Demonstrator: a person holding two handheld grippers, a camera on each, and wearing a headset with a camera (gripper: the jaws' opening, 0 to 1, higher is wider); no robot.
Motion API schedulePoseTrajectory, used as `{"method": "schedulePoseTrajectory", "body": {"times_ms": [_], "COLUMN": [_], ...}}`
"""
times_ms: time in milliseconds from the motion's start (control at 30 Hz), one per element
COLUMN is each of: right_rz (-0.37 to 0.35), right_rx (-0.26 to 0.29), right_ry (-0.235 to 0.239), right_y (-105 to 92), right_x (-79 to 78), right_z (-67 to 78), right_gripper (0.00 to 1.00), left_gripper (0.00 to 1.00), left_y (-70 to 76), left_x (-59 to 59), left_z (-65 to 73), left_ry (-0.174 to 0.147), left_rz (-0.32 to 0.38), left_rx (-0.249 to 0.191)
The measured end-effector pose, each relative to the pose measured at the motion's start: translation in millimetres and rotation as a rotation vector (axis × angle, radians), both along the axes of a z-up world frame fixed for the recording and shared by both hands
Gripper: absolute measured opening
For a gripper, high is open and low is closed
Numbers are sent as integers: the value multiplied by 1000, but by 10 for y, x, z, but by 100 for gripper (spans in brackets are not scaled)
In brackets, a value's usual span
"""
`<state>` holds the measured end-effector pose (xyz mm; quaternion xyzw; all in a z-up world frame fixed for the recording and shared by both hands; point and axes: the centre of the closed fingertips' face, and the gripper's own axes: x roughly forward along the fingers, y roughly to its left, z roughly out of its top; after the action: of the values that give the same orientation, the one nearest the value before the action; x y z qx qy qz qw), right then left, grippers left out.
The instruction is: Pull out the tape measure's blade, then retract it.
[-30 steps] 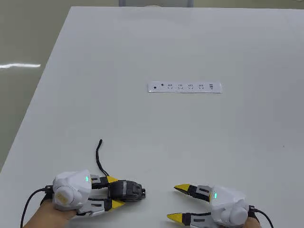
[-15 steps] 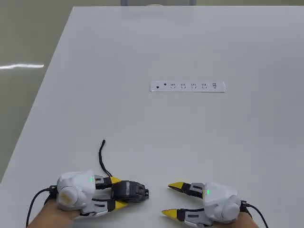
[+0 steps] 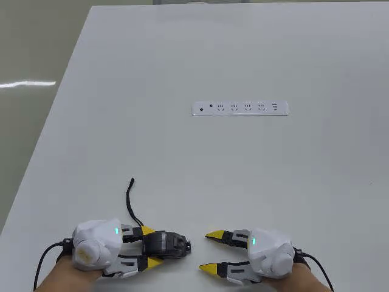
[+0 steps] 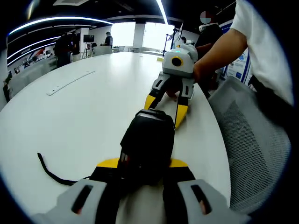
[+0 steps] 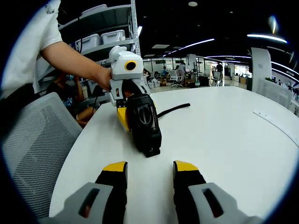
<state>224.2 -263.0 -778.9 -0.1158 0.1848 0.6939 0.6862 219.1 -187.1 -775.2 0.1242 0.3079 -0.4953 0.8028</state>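
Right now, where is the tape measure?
In the head view, lower left: the tape measure is clamped in the left gripper, the open right gripper facing it, apart.

- I see an open-plan office: a long white table (image 3: 243, 48) with a power strip (image 3: 240, 109) lying on it.
- Near me, a mesh chair (image 5: 32, 140) stands before shelves (image 5: 100, 35) of storage bins.
- Far off, strip lights (image 5: 196, 44) run above desks (image 5: 175, 79).

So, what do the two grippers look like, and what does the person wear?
Both the left gripper and the right gripper have a rounded white housing with a small green light, black fingers with yellow tips, and a black cable at the back. The person wears a white short sleeve.
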Motion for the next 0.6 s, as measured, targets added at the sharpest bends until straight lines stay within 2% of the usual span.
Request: {"method": "schedulePoseTrajectory", "body": {"times_ms": [167, 367, 600], "right_rz": [21, 47, 63], "right_rx": [1, -7, 13], "right_ry": [-7, -18, -19], "right_y": [68, 136, 232], "right_x": [2, -7, -6], "right_z": [-17, -63, -61], "right_gripper": [38, 37, 35], "left_gripper": [30, 30, 30], "left_y": [3, 2, -5], "left_x": [-1, -2, -5], "left_z": [-11, -11, -13], "left_ry": [-1, 4, 11], "left_rz": [-6, -3, -3], "left_rx": [13, 8, 6]}}
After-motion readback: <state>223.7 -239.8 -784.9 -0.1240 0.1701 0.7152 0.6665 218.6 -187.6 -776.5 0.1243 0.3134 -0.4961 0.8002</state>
